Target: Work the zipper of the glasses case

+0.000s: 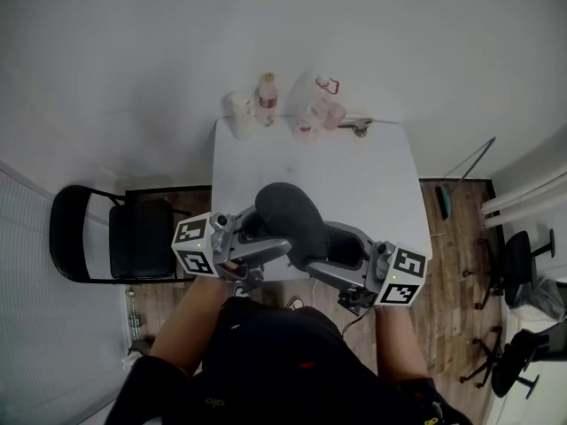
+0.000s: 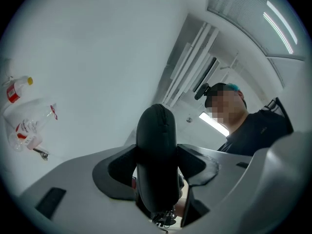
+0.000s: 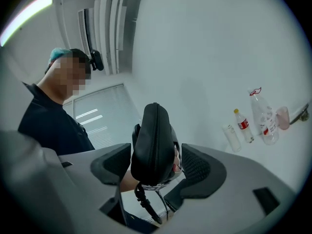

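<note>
Our left gripper (image 2: 156, 162) is clamped on the glasses case (image 1: 292, 224), whose long axis slants from far left to near right above the near edge of the table (image 1: 372, 175), while our right gripper (image 3: 155, 164) stands open astride its near-right end, jaws clear of it; we judge the case zipped, contents unseen.

we've got a white table (image 1: 372, 184) up against the wall, and along its far edge we see a pale tumbler (image 1: 240, 106), a red-labelled bottle (image 1: 267, 98), a clear bottle (image 1: 308, 109), a pink cup (image 1: 333, 113) and a small metal tool (image 1: 359, 129).
</note>
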The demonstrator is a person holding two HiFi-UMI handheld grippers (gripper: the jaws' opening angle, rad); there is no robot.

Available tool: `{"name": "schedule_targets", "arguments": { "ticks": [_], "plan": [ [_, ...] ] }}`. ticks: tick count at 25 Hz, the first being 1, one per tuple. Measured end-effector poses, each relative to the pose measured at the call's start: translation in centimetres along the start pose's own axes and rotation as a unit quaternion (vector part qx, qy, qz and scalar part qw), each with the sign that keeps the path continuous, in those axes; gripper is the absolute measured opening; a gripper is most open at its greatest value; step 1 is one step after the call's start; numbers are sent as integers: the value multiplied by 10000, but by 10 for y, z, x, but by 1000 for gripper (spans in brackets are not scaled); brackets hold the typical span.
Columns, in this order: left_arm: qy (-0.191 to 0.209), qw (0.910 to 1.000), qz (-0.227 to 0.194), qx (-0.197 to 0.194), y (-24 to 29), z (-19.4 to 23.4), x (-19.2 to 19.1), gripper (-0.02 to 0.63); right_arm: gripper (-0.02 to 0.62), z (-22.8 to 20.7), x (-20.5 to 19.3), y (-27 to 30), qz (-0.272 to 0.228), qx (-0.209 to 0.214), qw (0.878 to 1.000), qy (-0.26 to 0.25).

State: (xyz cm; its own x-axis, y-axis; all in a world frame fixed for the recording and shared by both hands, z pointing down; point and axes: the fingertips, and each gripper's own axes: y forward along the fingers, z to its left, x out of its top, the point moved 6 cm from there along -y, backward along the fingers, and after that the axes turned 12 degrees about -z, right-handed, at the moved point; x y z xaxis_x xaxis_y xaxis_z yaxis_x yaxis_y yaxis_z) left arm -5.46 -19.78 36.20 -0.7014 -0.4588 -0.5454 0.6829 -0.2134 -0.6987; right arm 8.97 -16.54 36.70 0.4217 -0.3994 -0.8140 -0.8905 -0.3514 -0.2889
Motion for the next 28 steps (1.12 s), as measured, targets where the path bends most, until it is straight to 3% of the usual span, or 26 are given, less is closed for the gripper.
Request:
{"name": "schedule_targets", "arguments": {
  "ticks": [3, 8, 11, 19, 22, 25, 28],
  "plan": [
    [89, 10000, 46, 6, 1, 0, 0, 273, 310, 0, -3, 2, -6, 72, 10000, 68],
    [368, 9990, 210, 108, 5, -4, -2, 276, 278, 2, -1, 0, 34, -92, 9997, -239],
    [515, 9979, 346, 183, 10, -5, -5, 320, 274, 5, -4, 3, 205, -114, 9986, -468],
    [295, 9993, 225, 93, 14, -10, -8, 334, 270, 9, -12, 9, 509, -109, 9965, -660],
    [292, 9990, 207, 251, 13, -8, -9, 332, 270, 10, -14, 9, 624, -172, 9952, -733],
    [319, 9985, 83, 431, 12, -5, -6, 272, 272, 14, -13, 13, 670, -206, 9934, -909],
    [101, 9998, -173, 60, 12, -13, -1, 268, 273, 28, -9, 15, 478, 8, 9926, -1118]
  ]
}}
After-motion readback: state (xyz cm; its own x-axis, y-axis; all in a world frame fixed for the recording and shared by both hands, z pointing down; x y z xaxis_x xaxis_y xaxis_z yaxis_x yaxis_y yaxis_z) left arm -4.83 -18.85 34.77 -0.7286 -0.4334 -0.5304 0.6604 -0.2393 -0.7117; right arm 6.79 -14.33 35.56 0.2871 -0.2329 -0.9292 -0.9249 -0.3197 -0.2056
